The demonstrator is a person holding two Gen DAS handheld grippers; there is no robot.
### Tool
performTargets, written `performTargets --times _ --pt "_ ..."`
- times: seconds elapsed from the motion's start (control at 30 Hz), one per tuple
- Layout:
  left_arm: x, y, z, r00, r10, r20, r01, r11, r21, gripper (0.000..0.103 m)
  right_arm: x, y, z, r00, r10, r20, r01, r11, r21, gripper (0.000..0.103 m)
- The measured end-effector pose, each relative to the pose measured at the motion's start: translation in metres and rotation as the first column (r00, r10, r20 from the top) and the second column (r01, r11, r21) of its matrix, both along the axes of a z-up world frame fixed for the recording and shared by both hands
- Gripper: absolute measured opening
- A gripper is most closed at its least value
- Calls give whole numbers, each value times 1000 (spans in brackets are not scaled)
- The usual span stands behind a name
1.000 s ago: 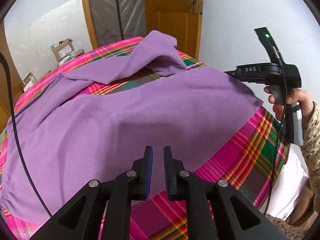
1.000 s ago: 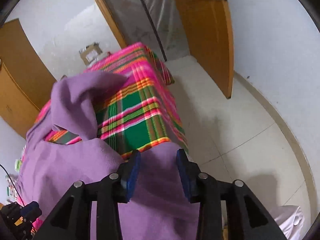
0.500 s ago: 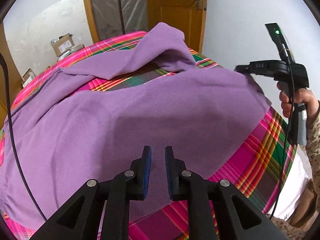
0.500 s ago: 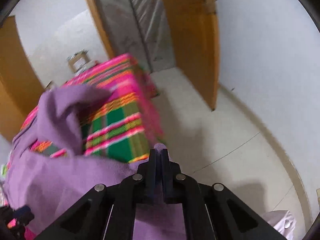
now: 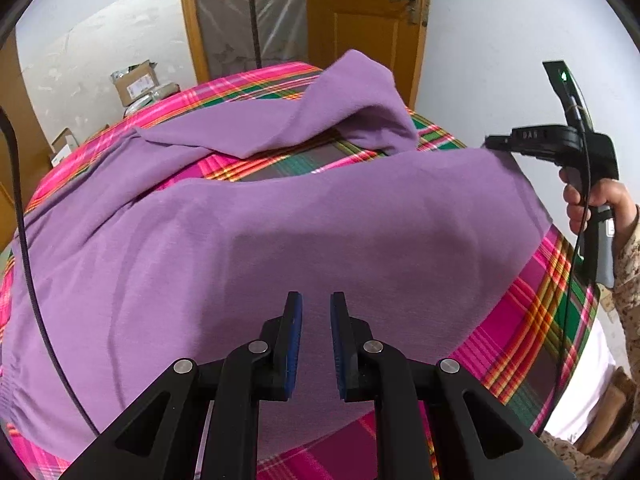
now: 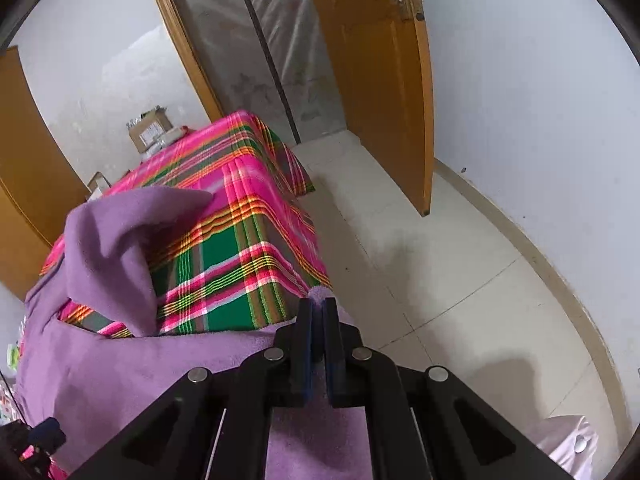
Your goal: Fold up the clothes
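The left hand-held gripper (image 5: 316,312) hangs over the near part of a big purple cloth (image 5: 280,240), and its two blue pads have a small gap between them with nothing in it, so it holds nothing. The purple cloth lies spread out over the desk (image 5: 532,320), which wears a bright pink, green and orange checked cover. On the far side a part of the cloth is folded back and stands up in a soft bump (image 5: 360,96), and a strip of the checked cover shows under it. On the far left, cardboard boxes (image 5: 134,80) sit on the floor by the white wall. Behind the desk is an orange wooden door (image 5: 368,20). On the right, a person's hand (image 5: 592,200) in a spotted sleeve (image 5: 630,264) grips the handle of the right hand-held gripper (image 6: 318,308). That one is at the right far corner of the cloth. Its two pads are pressed almost together, with a bit of the purple cloth edge pinched between them, and a small tuft pokes out past the tips. The pads are just starting to ease apart, but the cloth is between them. From this side the cloth hangs over the desk's edge, above a pale tiled floor (image 6: 460,272).
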State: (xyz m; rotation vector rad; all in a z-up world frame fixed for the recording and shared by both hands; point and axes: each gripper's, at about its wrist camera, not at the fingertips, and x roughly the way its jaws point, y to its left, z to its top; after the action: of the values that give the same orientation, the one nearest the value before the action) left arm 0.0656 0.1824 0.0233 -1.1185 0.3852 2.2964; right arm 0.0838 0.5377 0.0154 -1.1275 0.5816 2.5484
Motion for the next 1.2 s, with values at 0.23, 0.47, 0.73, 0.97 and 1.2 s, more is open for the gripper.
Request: performTargets --times 0.23,0.47,0.73,0.97,1.2 --pt "-22 -35 31 998 53 -41 -53 999 0 18 -9 -16 43 995 86 -41 -84 996 33 8" --pt "-55 -82 74 981 137 -138 -145 988 -46 18 -32 -65 102 942 317 -112 -305 945 116 22" --pt "-112 -130 111 963 203 -176 -221 971 -92 25 -64 -115 111 872 486 -62 -469 865 180 40" --pt "-189 -137 94 967 201 -158 -230 953 -195 27 -67 -147 67 839 543 28 -535 814 226 45" --pt "-261 -127 52 980 153 -129 -183 949 -256 27 -78 -151 38 855 506 110 -517 820 245 48"
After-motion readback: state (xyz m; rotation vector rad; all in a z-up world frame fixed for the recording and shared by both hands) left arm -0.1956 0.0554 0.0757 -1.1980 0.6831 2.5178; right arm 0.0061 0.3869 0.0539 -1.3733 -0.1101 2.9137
